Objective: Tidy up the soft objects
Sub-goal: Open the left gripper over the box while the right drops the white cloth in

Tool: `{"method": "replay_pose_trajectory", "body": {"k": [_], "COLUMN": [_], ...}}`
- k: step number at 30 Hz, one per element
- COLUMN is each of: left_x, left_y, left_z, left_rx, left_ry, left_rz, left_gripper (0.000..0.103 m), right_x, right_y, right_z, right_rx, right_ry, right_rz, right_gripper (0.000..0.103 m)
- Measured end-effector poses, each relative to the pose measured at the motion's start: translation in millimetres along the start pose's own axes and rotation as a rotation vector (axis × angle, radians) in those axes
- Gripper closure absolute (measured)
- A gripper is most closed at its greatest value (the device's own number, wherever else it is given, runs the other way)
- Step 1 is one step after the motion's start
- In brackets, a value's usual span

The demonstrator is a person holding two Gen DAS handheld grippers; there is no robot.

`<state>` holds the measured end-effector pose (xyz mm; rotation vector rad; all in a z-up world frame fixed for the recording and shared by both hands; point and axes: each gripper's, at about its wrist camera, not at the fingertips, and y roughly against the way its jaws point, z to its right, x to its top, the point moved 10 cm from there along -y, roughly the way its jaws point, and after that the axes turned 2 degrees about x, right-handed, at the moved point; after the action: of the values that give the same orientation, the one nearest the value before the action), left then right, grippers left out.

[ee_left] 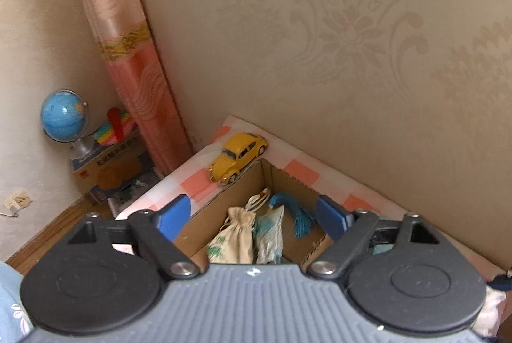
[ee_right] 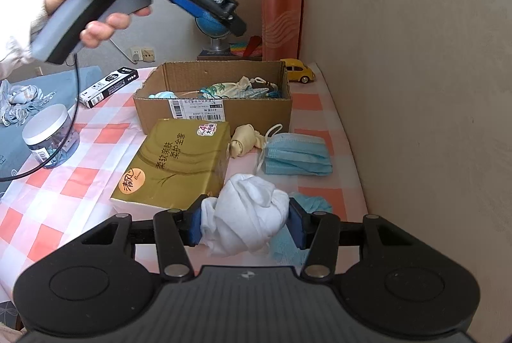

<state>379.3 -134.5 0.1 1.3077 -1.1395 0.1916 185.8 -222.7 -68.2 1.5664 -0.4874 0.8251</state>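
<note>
1. Clamping a white cloth [ee_right: 246,211] above the checked table [ee_right: 64,183], the right gripper [ee_right: 246,221] should carry it high over the cardboard box [ee_right: 211,93] rim.
2. Left gripper [ee_left: 252,215], jaws apart and empty above the box, should clear away first.

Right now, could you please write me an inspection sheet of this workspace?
Surface: checked tablecloth, pink and white.
Job's things: cardboard box holds pouches; white cloth, blue mask, beige pouch outside.
Clutter: tissue pack, jar, black carton, yellow toy car.
Grippers: left tongs open above the box; right tongs shut on the white cloth.
Cables: black cable hanging from the left gripper.
Surroundings: wall, curtain, globe.
</note>
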Motion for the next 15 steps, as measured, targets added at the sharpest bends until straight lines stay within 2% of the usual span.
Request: {"method": "replay_pose_trajectory", "body": {"k": [2, 10, 15], "left_x": [-5.8, -40.9, -75.5], "left_y": [10.2, 57.8, 92.9], "left_z": [-0.9, -2.9, -0.3], "left_rx": [0.014, 0.098, 0.149], "left_ry": [-0.005, 0.024, 0.069], "left_rz": [-0.006, -0.073, -0.102], "left_gripper": [0.011, 0.009, 0.008], "right_x": [2.6, 13.7, 23.3], "right_y": [1.7, 5.4, 8.3], "right_z": [-0.5, -1.4, -2.1], "right_rx": [0.002, 0.004, 0.015], "right_ry": [0.001, 0.0, -0.007], "right_rz": [0.006, 0.023, 0.043], "right_gripper": [0.047, 0.047, 0.047]}}
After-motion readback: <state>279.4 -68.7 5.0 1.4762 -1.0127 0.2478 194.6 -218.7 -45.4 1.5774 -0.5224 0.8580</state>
